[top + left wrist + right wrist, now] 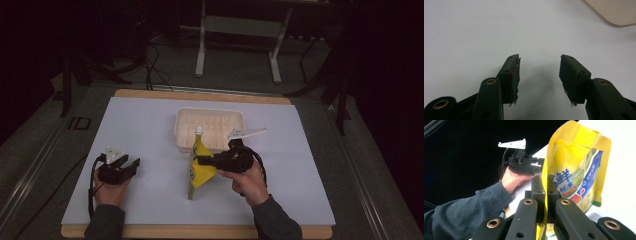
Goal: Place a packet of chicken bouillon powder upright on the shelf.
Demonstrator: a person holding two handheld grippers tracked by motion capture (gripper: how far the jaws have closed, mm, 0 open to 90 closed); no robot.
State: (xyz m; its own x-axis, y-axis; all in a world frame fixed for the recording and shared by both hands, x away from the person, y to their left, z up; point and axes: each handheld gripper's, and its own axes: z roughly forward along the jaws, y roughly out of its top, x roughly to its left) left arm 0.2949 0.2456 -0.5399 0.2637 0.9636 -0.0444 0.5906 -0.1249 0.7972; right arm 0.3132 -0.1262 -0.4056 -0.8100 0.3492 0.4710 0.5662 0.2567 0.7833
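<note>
Your right gripper (pixel 200 161) is pinching the yellow spouted pouch (pixel 199 165) by its side seam so it hangs just before the white tray (pixel 210 116), while your left gripper (pixel 539 75) rests wide open and idle.

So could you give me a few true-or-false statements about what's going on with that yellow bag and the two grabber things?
1. The right gripper has its fingers shut on the yellow pouch. True.
2. The left gripper also grips the pouch. False: its fingers are open with nothing between them, over the bare white table top.
3. The pouch lies flat inside the cream tray. False: it is held up in front of the tray, its white cap uppermost.
4. The pouch has blue and red print on its yellow face. True.
5. The left gripper rests near the table's left side, apart from the pouch. True.
</note>
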